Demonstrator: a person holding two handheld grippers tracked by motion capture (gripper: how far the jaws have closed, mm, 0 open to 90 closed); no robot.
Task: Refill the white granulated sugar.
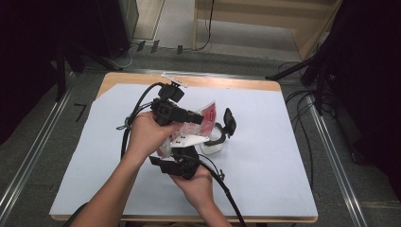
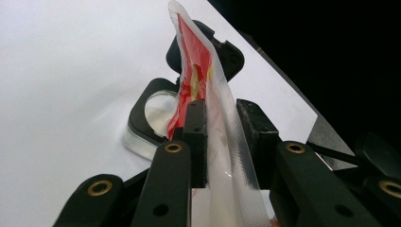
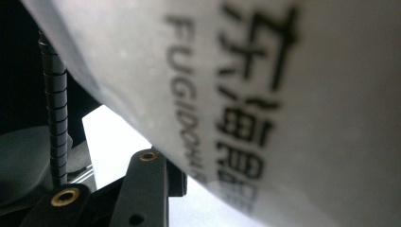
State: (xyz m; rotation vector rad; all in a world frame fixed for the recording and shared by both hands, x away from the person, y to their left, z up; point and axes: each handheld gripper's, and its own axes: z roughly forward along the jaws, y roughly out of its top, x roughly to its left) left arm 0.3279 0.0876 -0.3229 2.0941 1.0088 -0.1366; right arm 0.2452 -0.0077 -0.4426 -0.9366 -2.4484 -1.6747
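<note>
A red-and-white sealed pouch (image 1: 204, 117) is held in the air between both hands, above a small clear container (image 1: 215, 142) with a black rim and an open black lid (image 1: 230, 120). My left gripper (image 1: 197, 117) reaches in from the left and is shut on the pouch (image 2: 203, 90) about midway up, with the container (image 2: 151, 118) behind it. My right gripper (image 1: 183, 153) comes from below and is shut on the pouch's white lower end. In the right gripper view the printed white pouch (image 3: 265, 104) lies across the lens, and one black finger (image 3: 144, 189) shows beside it.
A white sheet (image 1: 265, 156) covers the wooden table (image 1: 227, 82). Black cables (image 1: 227, 194) trail from both grippers toward the near edge. Dark stands and floor cables surround the table on the left, right and far sides.
</note>
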